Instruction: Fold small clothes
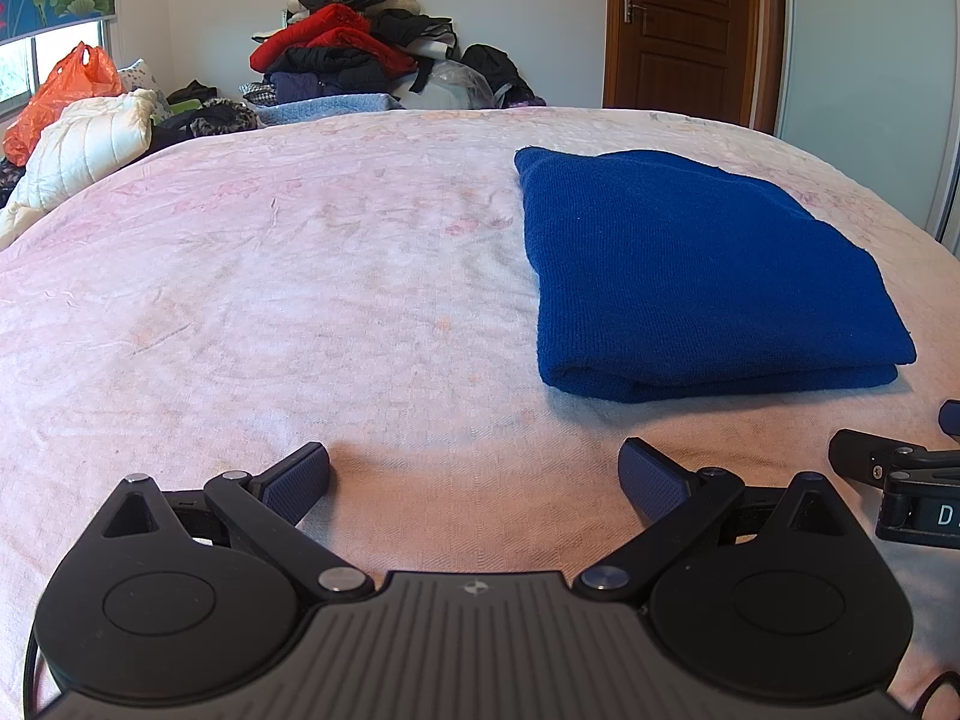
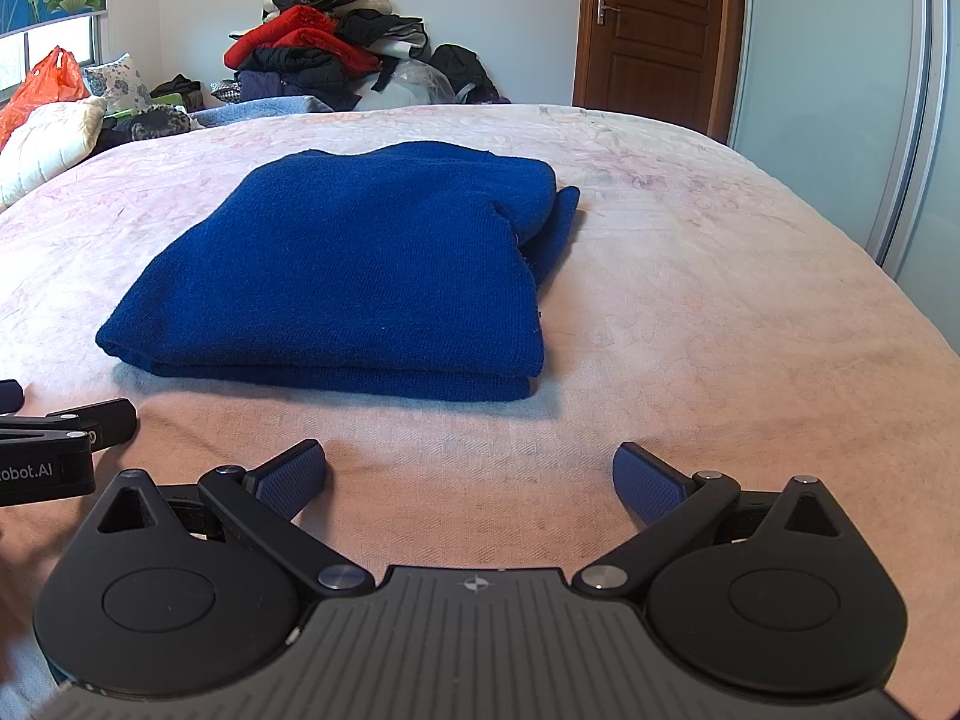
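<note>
A dark blue knitted garment [image 1: 702, 276] lies folded into a flat rectangle on the pink bedspread [image 1: 300, 276]; in the right wrist view the same blue garment [image 2: 360, 276] sits ahead and left of centre, with a sleeve end poking out at its far right. My left gripper [image 1: 474, 477] stands open near the bed's front, short of the garment and to its left, holding nothing. My right gripper [image 2: 471, 477] is open too, just in front of the garment's near fold, empty. Each gripper shows at the edge of the other's view.
A heap of red, black and grey clothes [image 1: 348, 54] is piled at the far end of the bed. A white quilted pillow [image 1: 84, 144] and an orange plastic bag [image 1: 60, 90] lie far left. A brown door [image 1: 684, 24] and a sliding wardrobe [image 1: 870, 90] stand on the right.
</note>
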The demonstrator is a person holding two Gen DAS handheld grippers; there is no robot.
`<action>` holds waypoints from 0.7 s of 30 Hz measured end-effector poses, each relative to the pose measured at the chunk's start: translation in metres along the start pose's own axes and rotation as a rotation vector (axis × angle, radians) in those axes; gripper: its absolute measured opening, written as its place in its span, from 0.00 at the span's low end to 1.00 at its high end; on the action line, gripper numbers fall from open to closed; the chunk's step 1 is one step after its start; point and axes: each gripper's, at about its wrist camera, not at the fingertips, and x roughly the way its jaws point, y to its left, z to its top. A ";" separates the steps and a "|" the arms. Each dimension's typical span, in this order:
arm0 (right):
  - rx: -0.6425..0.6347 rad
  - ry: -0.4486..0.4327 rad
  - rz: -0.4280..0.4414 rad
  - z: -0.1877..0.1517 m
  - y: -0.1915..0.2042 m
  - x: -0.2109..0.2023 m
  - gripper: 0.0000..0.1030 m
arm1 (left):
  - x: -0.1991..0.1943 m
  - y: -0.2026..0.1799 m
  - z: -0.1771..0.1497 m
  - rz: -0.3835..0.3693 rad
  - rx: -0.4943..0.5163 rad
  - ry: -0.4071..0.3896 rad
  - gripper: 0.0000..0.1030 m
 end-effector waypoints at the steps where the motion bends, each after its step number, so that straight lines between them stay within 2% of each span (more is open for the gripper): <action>1: -0.001 0.000 -0.001 0.000 0.000 0.000 1.00 | 0.000 0.000 0.000 0.000 0.001 0.001 1.00; 9: 0.039 0.027 -0.005 0.003 -0.005 -0.012 0.99 | -0.011 0.001 0.009 0.035 0.036 0.025 1.00; 21: 0.015 0.027 0.011 0.008 -0.001 -0.031 0.99 | -0.029 0.000 0.017 0.011 0.037 0.045 1.00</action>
